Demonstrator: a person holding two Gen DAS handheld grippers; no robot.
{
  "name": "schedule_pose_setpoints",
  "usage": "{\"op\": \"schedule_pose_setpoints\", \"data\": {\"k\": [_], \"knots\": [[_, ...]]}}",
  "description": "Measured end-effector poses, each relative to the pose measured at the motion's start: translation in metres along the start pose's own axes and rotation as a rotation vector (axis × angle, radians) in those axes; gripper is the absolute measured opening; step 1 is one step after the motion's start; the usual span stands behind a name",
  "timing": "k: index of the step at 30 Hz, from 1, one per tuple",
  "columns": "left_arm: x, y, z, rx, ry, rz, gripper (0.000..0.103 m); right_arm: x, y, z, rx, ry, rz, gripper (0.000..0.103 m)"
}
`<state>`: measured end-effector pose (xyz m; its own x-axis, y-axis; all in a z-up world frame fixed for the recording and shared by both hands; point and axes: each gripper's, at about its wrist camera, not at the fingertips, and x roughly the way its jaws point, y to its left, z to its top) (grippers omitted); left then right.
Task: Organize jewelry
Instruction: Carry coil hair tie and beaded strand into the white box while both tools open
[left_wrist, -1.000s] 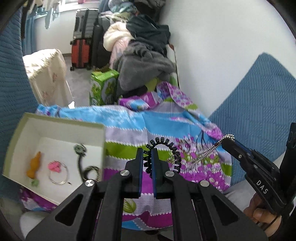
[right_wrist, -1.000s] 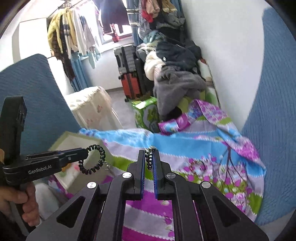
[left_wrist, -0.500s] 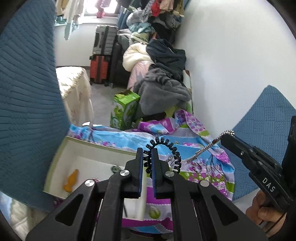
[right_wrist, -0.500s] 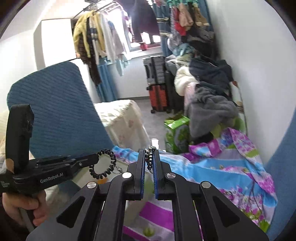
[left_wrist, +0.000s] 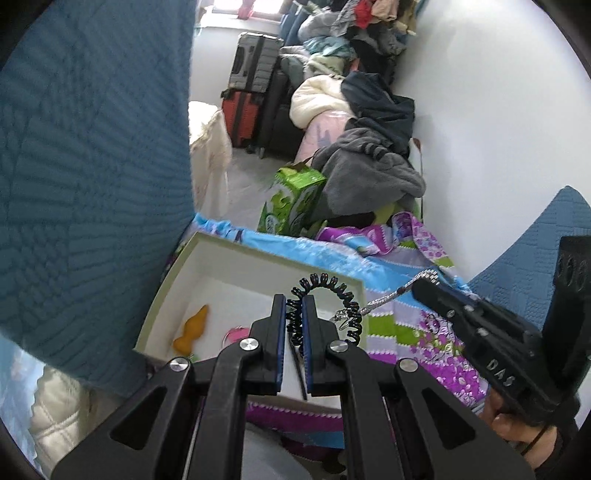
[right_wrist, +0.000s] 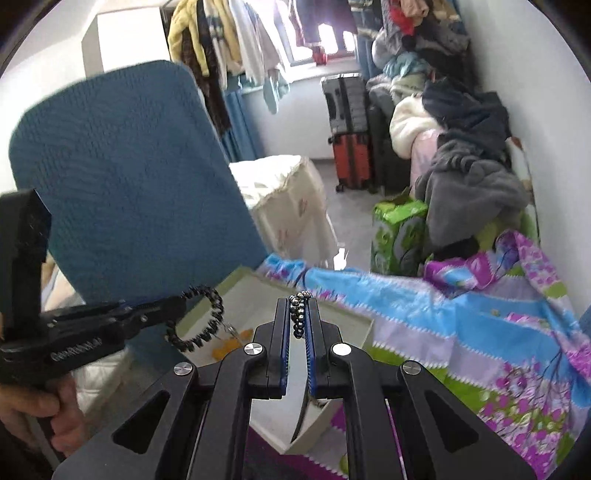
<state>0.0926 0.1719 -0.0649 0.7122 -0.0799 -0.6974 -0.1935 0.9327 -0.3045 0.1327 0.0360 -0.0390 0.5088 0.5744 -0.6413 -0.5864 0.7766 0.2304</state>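
Observation:
My left gripper (left_wrist: 294, 302) is shut on a black spiral coil bracelet (left_wrist: 330, 283), held above a shallow white box with a green rim (left_wrist: 274, 254). A silver bead chain (left_wrist: 388, 297) runs from the coil to my right gripper (left_wrist: 422, 282), which is shut on its other end. The right wrist view shows the chain's beads (right_wrist: 300, 314) pinched between the right gripper's (right_wrist: 299, 304) pads, with the left gripper (right_wrist: 180, 305) and coil (right_wrist: 207, 322) at the left. Inside the box lie an orange piece (left_wrist: 195, 329) and a pink piece (left_wrist: 236, 334).
The box rests on a floral cloth (left_wrist: 402, 325). A blue knitted cushion (left_wrist: 92, 166) stands close on the left, another (left_wrist: 535, 251) on the right. Beyond are a green carton (left_wrist: 291, 199), a heap of clothes (left_wrist: 369, 173), suitcases (left_wrist: 243, 107) and a white-covered stand (right_wrist: 288, 199).
Both grippers have swung left together with coil and chain still held. The box now lies under the left gripper's tips, and the left blue cushion fills more of both views.

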Motion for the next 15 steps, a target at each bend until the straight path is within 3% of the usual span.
{"op": "schedule_pose_setpoints", "data": {"k": [12,15], "knots": [[0.015,0.017,-0.03,-0.036,0.059,0.026,0.008,0.047,-0.002,-0.039,0.033,0.137,0.016,0.007],[0.011,0.015,-0.029,-0.035,0.056,0.024,0.008,0.044,-0.004,-0.039,0.038,0.139,0.032,0.014]]}}
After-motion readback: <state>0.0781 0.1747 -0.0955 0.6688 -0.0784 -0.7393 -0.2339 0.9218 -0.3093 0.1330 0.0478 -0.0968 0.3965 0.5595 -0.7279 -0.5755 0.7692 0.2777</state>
